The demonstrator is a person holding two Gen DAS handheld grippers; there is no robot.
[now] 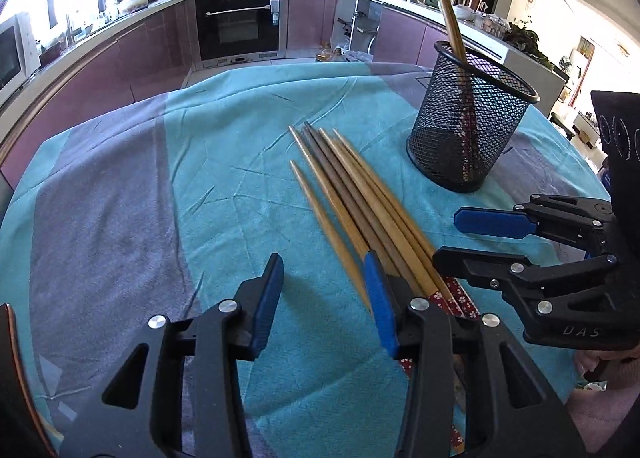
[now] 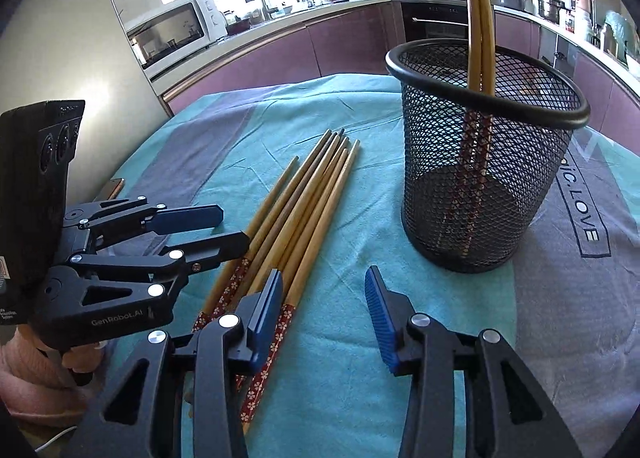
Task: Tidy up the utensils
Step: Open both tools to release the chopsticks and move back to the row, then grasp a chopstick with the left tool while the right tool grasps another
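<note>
While both tools hover low over the table, the left gripper sits at the left of the loose chopsticks, its jaws parted a moderate way with only teal cloth between the blue pads; its right finger lies over the handle ends of the bundle, and whether it touches them cannot be told. The tablecloth, teal with grey-violet bands, is creased beneath everything. The chopsticks lie flat in a fan, tips pointing away toward the kitchen, their red flower-patterned handles nearest the grippers. Across the bundle, the right gripper also stands part open and holds nothing; its left finger overlaps the patterned handle of the outermost stick, bare cloth between the pads. Further right stands the black mesh holder, upright, apart from the loose sticks, with two chopsticks leaning inside it, tips up. Behind run purple cabinets, an oven and a white microwave on the counter.
</note>
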